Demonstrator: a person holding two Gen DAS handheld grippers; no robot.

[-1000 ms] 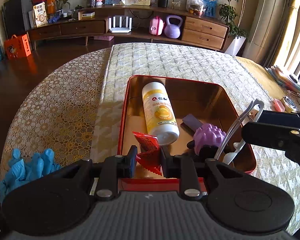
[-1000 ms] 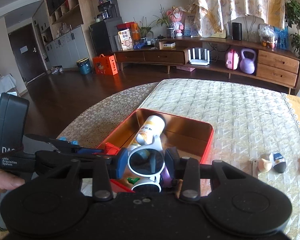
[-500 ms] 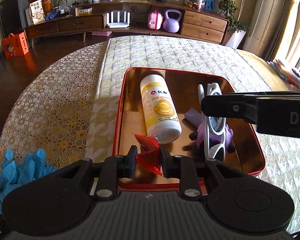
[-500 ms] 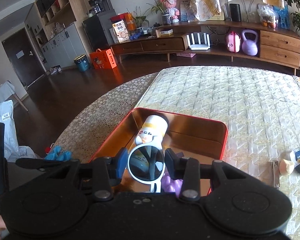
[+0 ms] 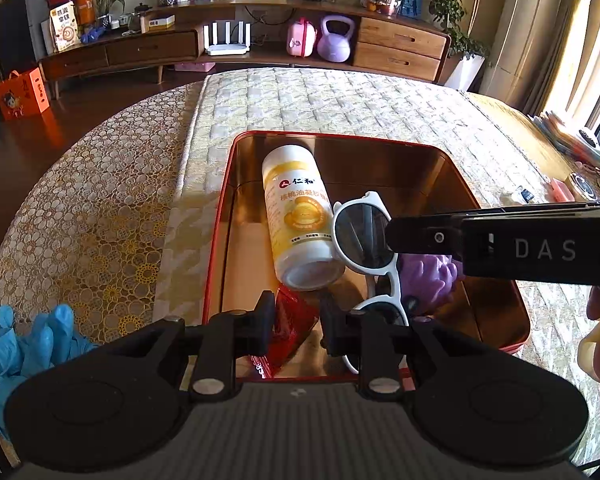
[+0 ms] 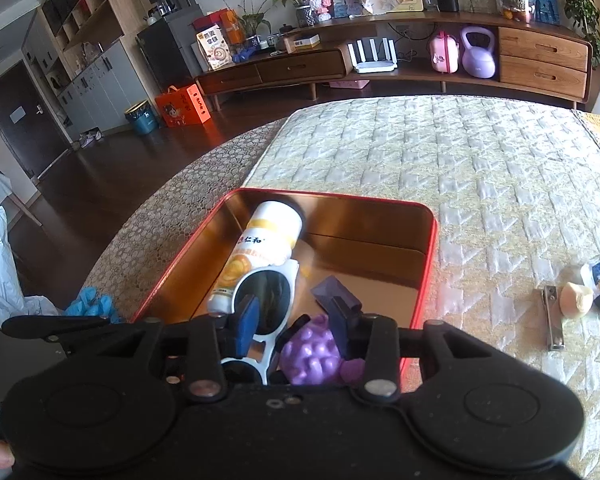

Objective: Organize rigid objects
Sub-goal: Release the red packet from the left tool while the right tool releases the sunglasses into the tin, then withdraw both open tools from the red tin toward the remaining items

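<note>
Scene: I look down into a red tin (image 5: 216,240) on a quilted bed cover (image 6: 480,184), half filled.
Left gripper (image 5: 296,320): its pads pinch a red sachet (image 5: 290,322) just above the tin's near edge.
Right gripper (image 6: 294,318): I cannot tell whether it grips or has let go; one blue pad lies against the white sunglasses (image 5: 364,236), the other stands over the purple knobbly ball (image 6: 314,354).
Sunglasses: inside the tin, leaning on the white bottle (image 5: 296,220) and the ball.
Handling: light, stiff, smooth plastic, I judge; lenses scratch easily, so I would hold the frame's rim.
Waiting outside: nail clipper (image 6: 554,320) and small bits on the cover.
</note>
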